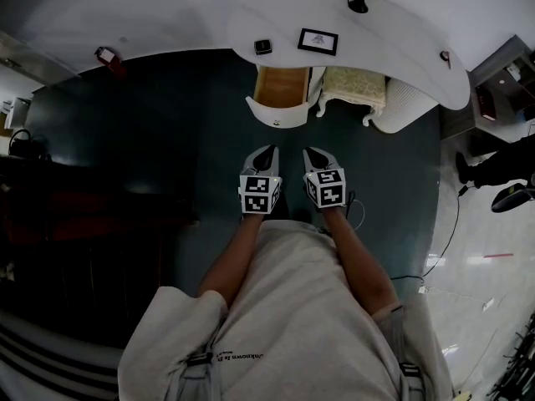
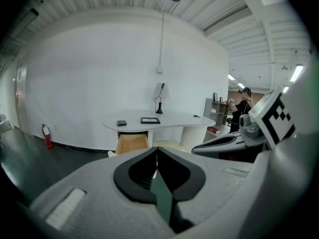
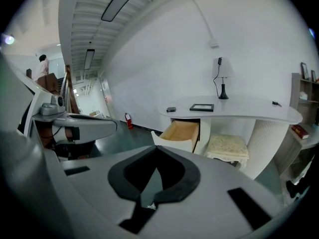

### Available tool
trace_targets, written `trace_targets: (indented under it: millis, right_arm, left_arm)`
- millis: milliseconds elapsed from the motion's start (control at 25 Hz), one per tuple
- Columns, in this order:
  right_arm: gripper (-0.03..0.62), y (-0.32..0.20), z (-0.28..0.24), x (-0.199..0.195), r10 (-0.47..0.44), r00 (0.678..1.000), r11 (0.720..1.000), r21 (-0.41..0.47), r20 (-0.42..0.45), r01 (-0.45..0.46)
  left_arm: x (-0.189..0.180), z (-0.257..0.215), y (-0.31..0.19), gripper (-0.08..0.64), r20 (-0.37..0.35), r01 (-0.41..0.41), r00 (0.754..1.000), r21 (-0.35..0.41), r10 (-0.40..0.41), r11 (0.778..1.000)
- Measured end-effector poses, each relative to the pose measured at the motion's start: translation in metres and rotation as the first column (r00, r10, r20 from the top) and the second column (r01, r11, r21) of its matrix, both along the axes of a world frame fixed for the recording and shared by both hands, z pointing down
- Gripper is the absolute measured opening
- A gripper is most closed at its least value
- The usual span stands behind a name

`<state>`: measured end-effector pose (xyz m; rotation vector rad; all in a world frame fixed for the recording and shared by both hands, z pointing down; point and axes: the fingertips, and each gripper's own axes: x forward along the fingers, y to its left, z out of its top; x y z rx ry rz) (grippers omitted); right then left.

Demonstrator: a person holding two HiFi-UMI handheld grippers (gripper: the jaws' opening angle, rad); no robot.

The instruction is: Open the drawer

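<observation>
The drawer (image 1: 282, 90) stands pulled out from under the white desk (image 1: 376, 23), its pale wooden inside bare and its white front facing the person. It is the only 1 visible in that desk. Just beside it, on the right in the head view, 1 stool (image 1: 355, 86) with a cream cushion is tucked under the top, and next to that is 1 white ribbed pedestal (image 1: 405, 107).

4 things sit on the curved desktop: 1 small dark box (image 1: 262, 46), 1 black picture frame (image 1: 318, 41), 1 dark lamp (image 1: 358, 2) by the wall, and 1 tiny item (image 1: 445, 55) near the right end, too small to name.

The floor (image 1: 167, 140) is dark teal and the wall white; 1 red fire extinguisher (image 1: 107, 57) stands against it.

The 2 tongs hang side by side near the person's body, well apart from the drawer. The left gripper (image 1: 266, 151) has its jaws pressed together on nothing, and the right gripper (image 1: 315, 153) likewise.
</observation>
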<state>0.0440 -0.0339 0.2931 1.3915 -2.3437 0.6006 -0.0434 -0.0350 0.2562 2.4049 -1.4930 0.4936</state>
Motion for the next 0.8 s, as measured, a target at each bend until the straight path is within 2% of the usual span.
trace_targets:
  millis: [360, 800]
  right_arm:
    - [0.015, -0.002, 0.001, -0.007, -0.007, 0.999, 1.0, 0.0, -0.032, 0.007]
    - [0.015, 0.003, -0.001, -0.012, -0.02, 0.999, 1.0, 0.013, -0.048, 0.021]
  left_arm:
    - [-0.015, -0.001, 0.002, 0.011, -0.059, 0.039, 0.997, -0.007, -0.039, 0.999]
    - [-0.021, -0.001, 0.006, 0.011, -0.064, 0.044, 0.997, -0.005, -0.044, 0.999]
